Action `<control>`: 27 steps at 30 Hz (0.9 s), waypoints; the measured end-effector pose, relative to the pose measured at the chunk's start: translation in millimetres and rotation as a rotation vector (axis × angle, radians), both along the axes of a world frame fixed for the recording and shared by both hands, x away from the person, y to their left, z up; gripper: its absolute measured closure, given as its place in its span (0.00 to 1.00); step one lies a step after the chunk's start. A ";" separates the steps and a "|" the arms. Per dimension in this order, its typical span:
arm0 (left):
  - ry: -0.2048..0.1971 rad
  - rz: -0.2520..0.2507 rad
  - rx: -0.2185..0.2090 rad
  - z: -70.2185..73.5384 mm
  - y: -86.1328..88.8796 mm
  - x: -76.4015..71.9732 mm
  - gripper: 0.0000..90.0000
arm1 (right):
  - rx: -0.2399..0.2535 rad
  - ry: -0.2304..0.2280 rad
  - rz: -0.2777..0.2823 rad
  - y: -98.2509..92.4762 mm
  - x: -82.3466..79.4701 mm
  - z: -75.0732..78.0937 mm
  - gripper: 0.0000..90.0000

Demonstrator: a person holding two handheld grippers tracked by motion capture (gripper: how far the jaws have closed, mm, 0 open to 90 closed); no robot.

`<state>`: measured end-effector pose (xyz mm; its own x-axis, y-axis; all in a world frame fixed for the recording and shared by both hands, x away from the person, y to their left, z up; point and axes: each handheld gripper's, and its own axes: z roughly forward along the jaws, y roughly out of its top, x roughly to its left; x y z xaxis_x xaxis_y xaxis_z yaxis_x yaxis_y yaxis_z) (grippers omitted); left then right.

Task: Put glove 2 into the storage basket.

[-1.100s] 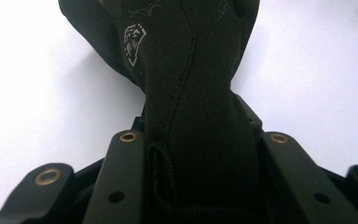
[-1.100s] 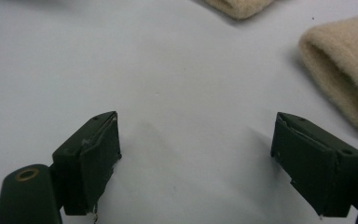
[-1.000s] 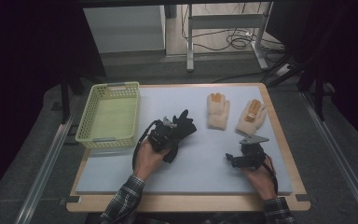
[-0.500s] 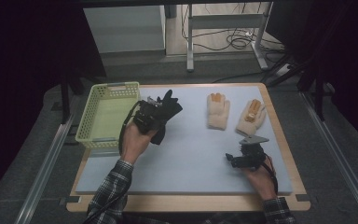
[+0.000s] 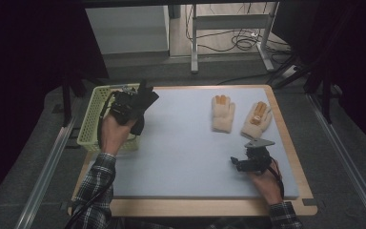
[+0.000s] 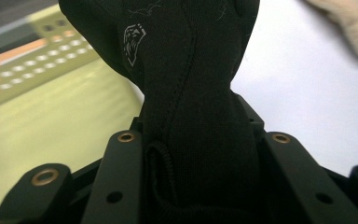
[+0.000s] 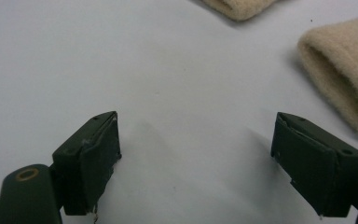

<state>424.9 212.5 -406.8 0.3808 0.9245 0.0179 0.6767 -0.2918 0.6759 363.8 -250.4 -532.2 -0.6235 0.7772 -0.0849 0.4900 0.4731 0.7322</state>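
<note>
Since the earlier frame, the left tool [image 5: 132,106] has gone up and to the left with the black glove [image 5: 145,99], from the middle of the counter [image 5: 181,157] to the near right corner of the green basket [image 5: 91,125]. Its jaws are closed on the cuff end of this glove, and in the left gripper view the glove [image 6: 191,93] stands up between them, with the basket [image 6: 51,121] below and left. The right tool [image 5: 248,162] has stayed at the near right part of the counter. Its jaws are wide apart and hold nothing. Two beige gloves [image 5: 240,115] lie flat beyond it, just beside each other.
</note>
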 end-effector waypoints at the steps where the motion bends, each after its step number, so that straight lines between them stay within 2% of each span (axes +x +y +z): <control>1: -0.001 0.013 0.001 0.9 4.9 0.8 0.71 | 0.000 0.000 0.000 0.0 0.0 0.0 0.17; 8: -0.008 0.086 0.001 4.7 39.3 5.8 0.71 | 0.000 0.001 0.000 0.0 0.0 0.0 0.17; 14: -0.010 0.144 -0.005 -0.9 67.4 11.4 0.70 | 0.000 0.001 0.000 0.0 0.0 0.0 0.17; 18: -0.026 0.165 -0.003 -9.8 87.0 14.4 0.69 | 0.000 0.001 -0.001 0.0 0.0 0.0 0.17; 21: -0.021 0.189 -0.027 -18.5 99.7 16.6 0.69 | 0.001 0.002 0.000 0.0 0.2 0.0 0.17; 27: 0.024 0.209 -0.009 -41.3 111.1 25.4 0.68 | 0.001 0.001 0.002 -0.3 0.5 -0.1 0.17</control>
<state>450.3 323.6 -448.1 0.1809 0.9835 0.0028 0.7379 -0.1376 0.6608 364.3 -250.7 -532.4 -0.6254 0.7758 -0.0836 0.4898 0.4736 0.7320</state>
